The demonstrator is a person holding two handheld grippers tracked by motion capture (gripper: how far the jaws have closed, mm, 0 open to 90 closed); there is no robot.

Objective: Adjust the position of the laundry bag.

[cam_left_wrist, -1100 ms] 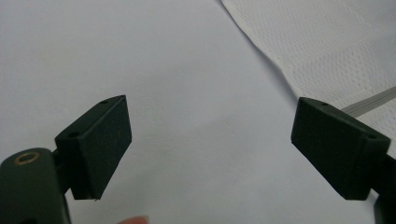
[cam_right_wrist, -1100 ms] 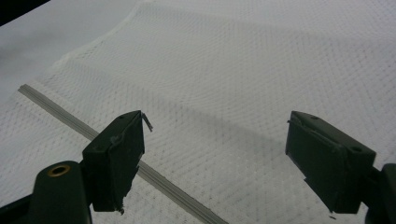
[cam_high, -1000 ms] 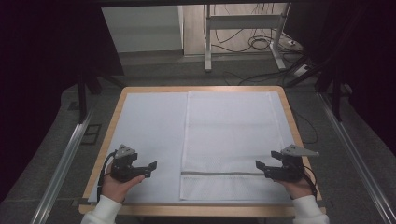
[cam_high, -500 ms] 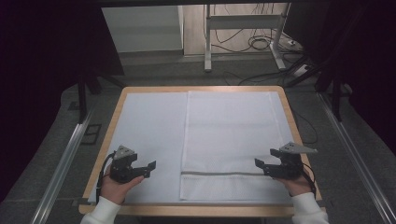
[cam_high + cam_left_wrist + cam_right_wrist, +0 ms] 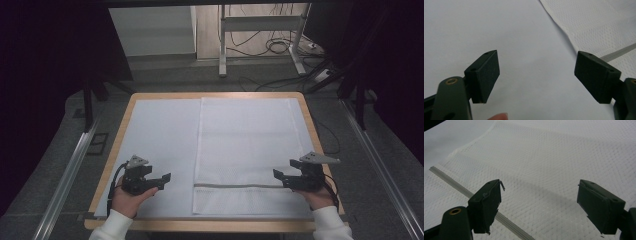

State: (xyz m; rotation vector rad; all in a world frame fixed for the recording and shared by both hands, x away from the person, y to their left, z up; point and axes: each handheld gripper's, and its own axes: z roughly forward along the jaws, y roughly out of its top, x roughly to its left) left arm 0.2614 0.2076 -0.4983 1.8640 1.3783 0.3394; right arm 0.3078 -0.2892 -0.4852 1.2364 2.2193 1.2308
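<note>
A wooden-edged table under a white sheet; behind it, floor cables and a metal stand.

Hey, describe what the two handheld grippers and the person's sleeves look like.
Both the left gripper and the right gripper are black, with blocky rectangular pads, brass-ringed holes and a grey three-cornered plate on top. A black cable trails from each. The person wears white sleeves.

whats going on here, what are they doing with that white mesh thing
A person holds a gripper in each hand over a white-covered table. A white mesh bag with a grey zip strip lies flat on it. The left gripper is beside the bag, the right gripper over its edge. Both are open, holding nothing.
</note>
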